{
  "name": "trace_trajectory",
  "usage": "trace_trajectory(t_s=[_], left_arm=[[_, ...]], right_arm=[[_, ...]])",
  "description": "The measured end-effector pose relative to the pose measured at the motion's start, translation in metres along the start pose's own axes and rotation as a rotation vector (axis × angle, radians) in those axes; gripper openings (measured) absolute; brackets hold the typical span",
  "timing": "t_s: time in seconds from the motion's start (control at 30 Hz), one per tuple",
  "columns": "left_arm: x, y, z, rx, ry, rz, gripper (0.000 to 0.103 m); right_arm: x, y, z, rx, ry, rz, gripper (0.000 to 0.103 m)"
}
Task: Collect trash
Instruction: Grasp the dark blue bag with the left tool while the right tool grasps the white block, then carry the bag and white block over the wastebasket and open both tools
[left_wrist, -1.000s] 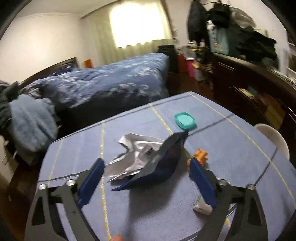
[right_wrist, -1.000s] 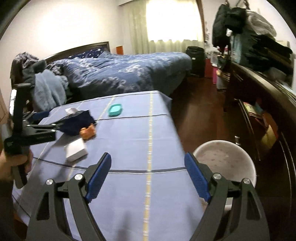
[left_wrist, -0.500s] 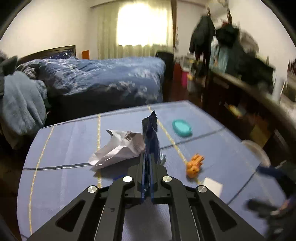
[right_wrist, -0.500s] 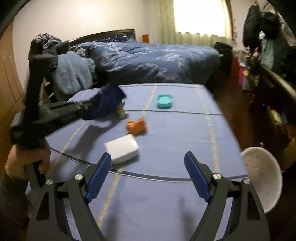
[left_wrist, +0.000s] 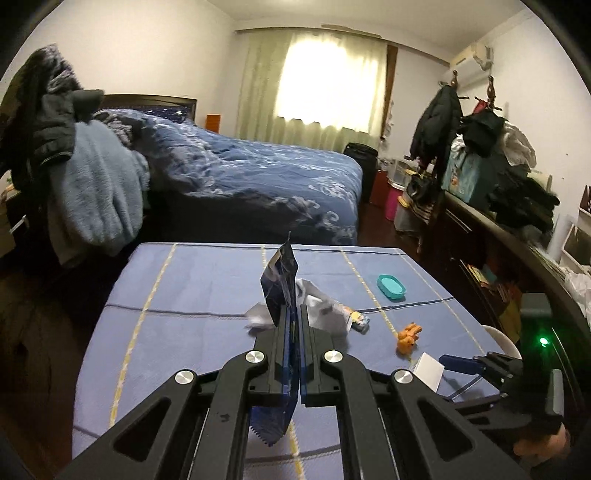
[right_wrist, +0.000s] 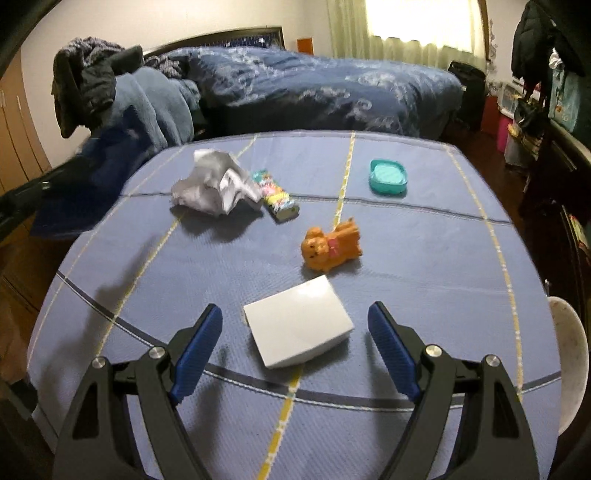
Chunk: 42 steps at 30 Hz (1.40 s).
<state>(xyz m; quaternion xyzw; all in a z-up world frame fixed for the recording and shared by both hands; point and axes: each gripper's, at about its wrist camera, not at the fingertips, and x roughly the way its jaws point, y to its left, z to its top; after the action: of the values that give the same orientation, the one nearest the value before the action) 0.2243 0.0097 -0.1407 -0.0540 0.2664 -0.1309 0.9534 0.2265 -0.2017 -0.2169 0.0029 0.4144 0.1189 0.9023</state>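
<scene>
Left claw clamped flat on dark blue wrapper — held upright above the counter, serrated lower end hanging below the pads. Behind it, on the cloth: crumpled silver foil touching a small printed candy packet, both toward the far left. Further right, an orange toy dog, then a teal lid near the far edge.

Right claw spread wide, nothing held, pointing down at a white box. Box sits squarely between the blue pads, touching neither, long axis running slantwise across the gap, far corner tipped toward the dog. Likely next pick, judging by the aim — right hand plainly nearer than the occupied left. Foil and packet well beyond, up and left of that claw.
</scene>
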Motion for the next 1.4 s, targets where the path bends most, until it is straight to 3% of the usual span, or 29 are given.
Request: trace_trajectory(t_s=[0.03,0.07,0.1,0.37,0.97,1.13,1.4], left_arm=[[-0.002,0.002,-0.001,-0.005,0.001,0.004,0.004],[-0.002,0.004,-0.002,-0.011,0.002,0.003,0.004],[-0.003,0.005,-0.004,-0.017,0.007,0.0,0.004],[0.001,-0.007,-0.009,-0.005,0.033,-0.02,0.004],[0.015,-0.095,-0.012,0.116,0.082,-0.087,0.004],[0.023,-0.136,-0.009,0.179,0.096,-0.118,0.004],[0.043,-0.224,-0.007,0.309,0.112,-0.231,0.004]], right_arm=[[0.002,0.0,0.0,0.006,0.006,0.003,0.076],[0.004,0.001,0.0,0.001,0.016,-0.003,0.063],[0.005,0.001,0.0,-0.006,0.02,-0.013,0.059],[-0.014,-0.005,-0.008,0.003,-0.015,0.003,0.058],[-0.071,-0.064,-0.043,0.113,-0.078,-0.042,0.059],[-0.091,-0.091,-0.056,0.164,-0.111,-0.073,0.059],[-0.125,-0.158,-0.08,0.302,-0.172,-0.163,0.059]])
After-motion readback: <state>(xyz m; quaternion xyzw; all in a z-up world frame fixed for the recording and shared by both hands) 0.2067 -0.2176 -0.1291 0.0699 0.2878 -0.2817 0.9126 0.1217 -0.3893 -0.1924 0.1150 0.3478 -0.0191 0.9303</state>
